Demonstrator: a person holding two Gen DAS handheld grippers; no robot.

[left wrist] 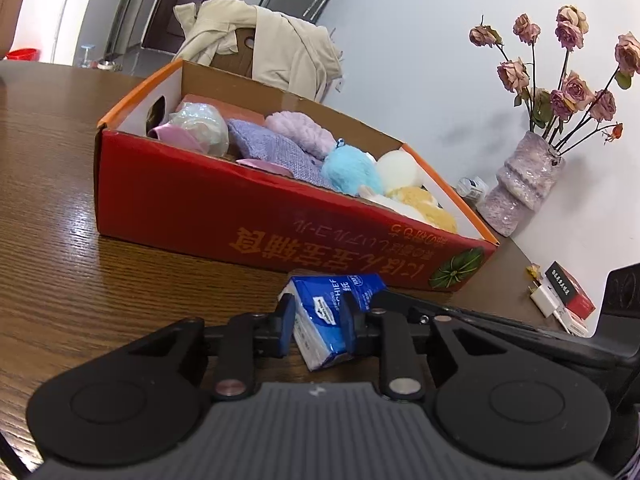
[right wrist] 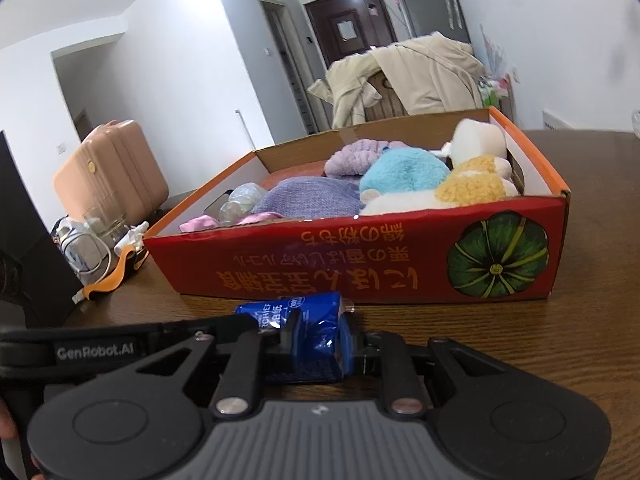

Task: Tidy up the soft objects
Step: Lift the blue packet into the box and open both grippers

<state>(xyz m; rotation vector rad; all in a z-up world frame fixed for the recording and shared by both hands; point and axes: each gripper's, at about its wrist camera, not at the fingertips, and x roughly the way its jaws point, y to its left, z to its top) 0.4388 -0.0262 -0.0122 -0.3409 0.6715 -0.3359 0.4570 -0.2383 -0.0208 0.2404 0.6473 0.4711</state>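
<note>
Together, both grippers' fingers (left wrist: 286,320) (right wrist: 344,340) tight on tissue pack (left wrist: 320,320).

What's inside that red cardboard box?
The red box holds soft things: a blue plush, a purple cloth, yellow-and-white toys. Whatever lies beneath them is covered.
</note>
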